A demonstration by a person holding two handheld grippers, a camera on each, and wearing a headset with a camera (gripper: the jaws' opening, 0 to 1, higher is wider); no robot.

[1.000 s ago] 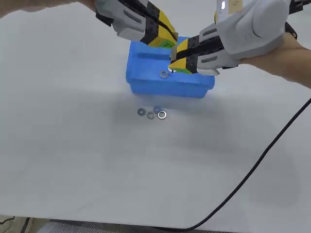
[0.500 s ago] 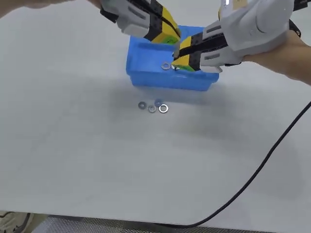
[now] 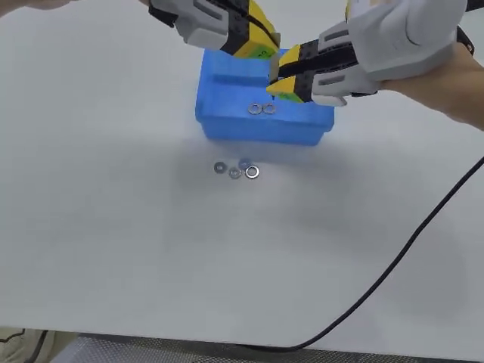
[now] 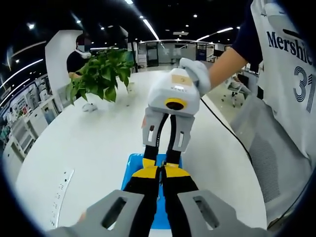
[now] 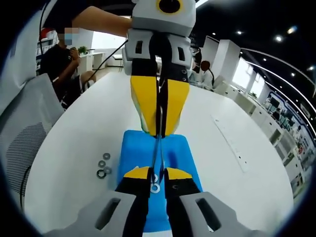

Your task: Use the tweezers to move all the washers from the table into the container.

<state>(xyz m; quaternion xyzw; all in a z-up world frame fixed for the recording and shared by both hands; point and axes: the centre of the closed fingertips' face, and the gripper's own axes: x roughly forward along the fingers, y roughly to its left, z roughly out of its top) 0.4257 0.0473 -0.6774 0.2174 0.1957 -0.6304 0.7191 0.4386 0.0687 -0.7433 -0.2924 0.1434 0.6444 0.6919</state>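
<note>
The blue container [image 3: 227, 125] stands on the white table, and two washers [image 3: 262, 110] lie inside it. Several more washers [image 3: 236, 170] sit on the table just in front of it, also seen as a cluster of washers [image 5: 102, 165] in the right gripper view. My left gripper [image 3: 265, 49] and right gripper [image 3: 276, 79] meet tip to tip over the container. Thin metal tweezers [image 5: 158, 148] run from the left gripper [image 5: 159, 131] down into the right gripper [image 5: 157, 174]. Both are shut on them. The tweezer tip hangs just above the two washers [image 5: 155, 185].
A black cable [image 3: 408, 242] crosses the table on the right and runs off the front edge [image 3: 227, 344]. A potted plant [image 4: 101, 74] stands far back on the table, with a person behind it. A white strip [image 4: 59, 195] lies on the table's left.
Both grippers have lifted slightly from the container. The washer that hung at the tweezer tip now lies in the container beside the other one.
</note>
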